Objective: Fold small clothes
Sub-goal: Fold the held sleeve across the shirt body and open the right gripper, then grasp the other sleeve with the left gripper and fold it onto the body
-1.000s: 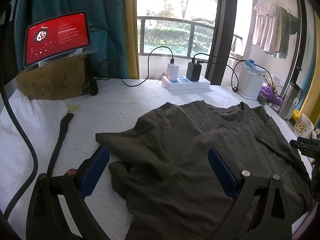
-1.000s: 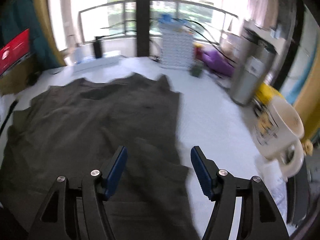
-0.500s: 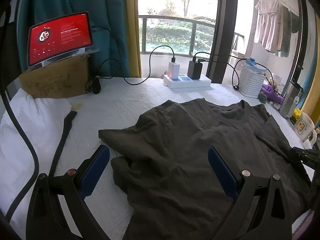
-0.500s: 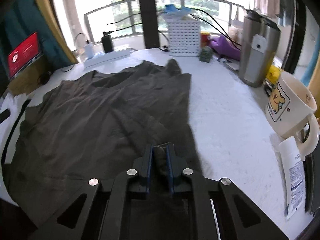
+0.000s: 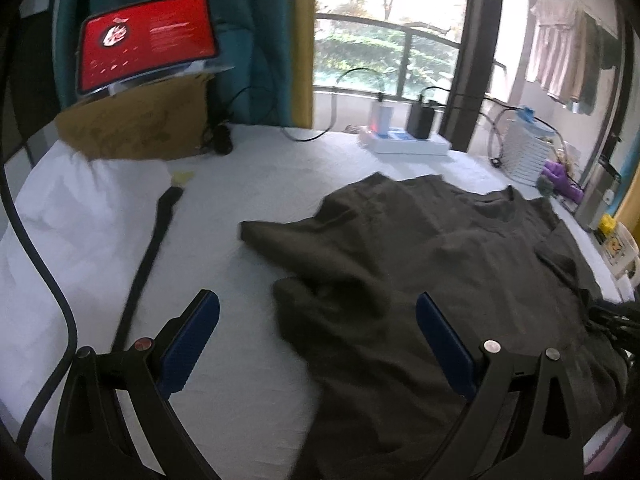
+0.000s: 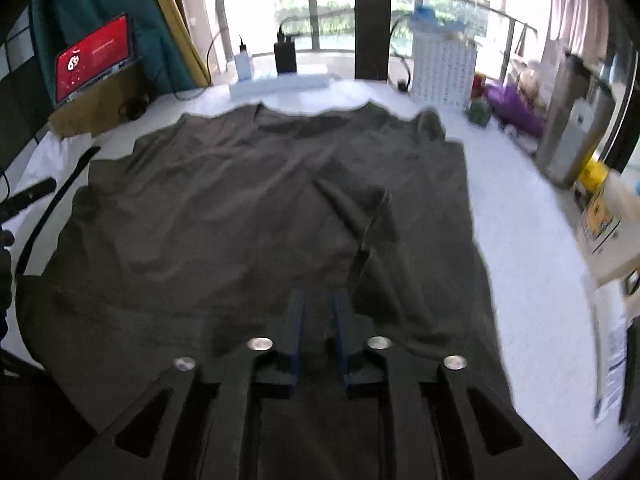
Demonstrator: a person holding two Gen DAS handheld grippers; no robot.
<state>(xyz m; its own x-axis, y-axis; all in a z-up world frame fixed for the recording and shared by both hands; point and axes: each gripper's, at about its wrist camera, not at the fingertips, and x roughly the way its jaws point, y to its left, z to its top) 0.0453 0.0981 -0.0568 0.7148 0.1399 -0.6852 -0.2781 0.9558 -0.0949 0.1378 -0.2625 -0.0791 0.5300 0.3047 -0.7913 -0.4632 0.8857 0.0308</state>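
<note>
Left wrist view: our left tongs [image 5: 318, 338] stand wide and hold nothing. The shirt [image 5: 440, 264] lies spread on the white surface [image 5: 248, 184], its rumpled sleeve and side edge just ahead, between the fingers.

Right wrist view: our right tongs [image 6: 319, 322] are narrow, clamped on the shirt [image 6: 240, 216] at its near edge.

We judge the first fold is starting. Next, the left tongs should close on the near edge.
</note>
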